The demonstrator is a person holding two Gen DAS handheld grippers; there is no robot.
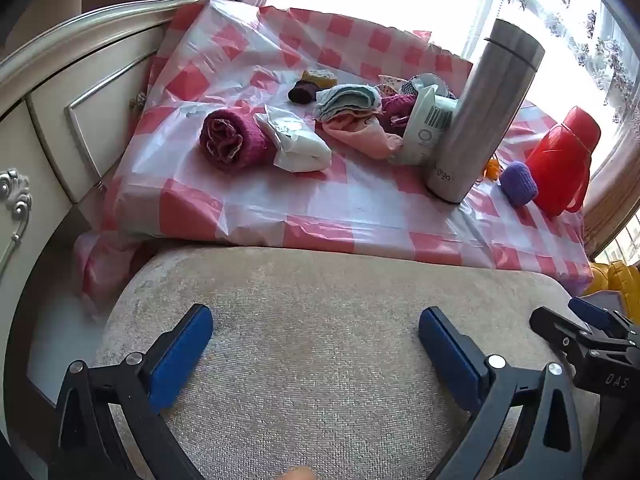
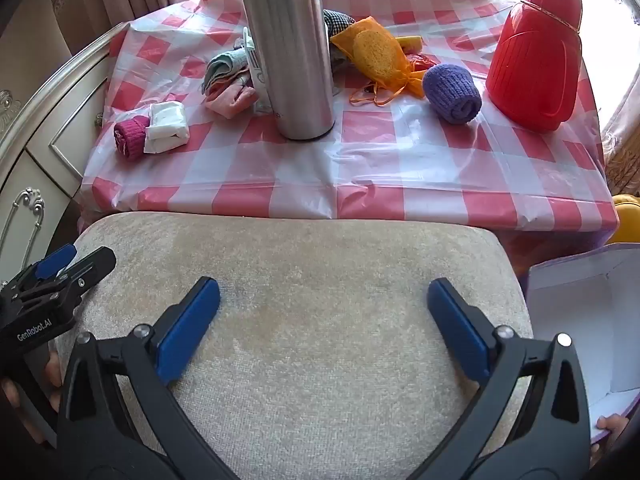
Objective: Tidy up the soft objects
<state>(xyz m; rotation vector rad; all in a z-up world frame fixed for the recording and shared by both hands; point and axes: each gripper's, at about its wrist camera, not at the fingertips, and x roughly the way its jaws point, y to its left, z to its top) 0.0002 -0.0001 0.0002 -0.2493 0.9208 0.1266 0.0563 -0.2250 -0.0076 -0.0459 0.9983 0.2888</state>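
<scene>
Soft things lie on the checked table: a rolled magenta cloth (image 1: pixel 232 140) (image 2: pixel 130 137), a white soft packet (image 1: pixel 296 144) (image 2: pixel 167 127), folded grey and pink cloths (image 1: pixel 352 114) (image 2: pixel 226 80), a purple knit roll (image 1: pixel 518 183) (image 2: pixel 452 93), and a yellow sponge in an orange mesh bag (image 2: pixel 378 58). My left gripper (image 1: pixel 316 344) is open and empty above the beige stool. My right gripper (image 2: pixel 324 320) is open and empty above the same stool, to the right of the left one.
A tall steel flask (image 1: pixel 480 112) (image 2: pixel 290 44) stands mid-table. A red plastic jug (image 1: pixel 560 160) (image 2: pixel 536 52) stands at the right. The beige stool (image 1: pixel 320 300) (image 2: pixel 300 280) is in front of the table (image 2: pixel 360 184). An open white box (image 2: pixel 588 320) sits at the right. A cream cabinet (image 1: pixel 60 112) is at the left.
</scene>
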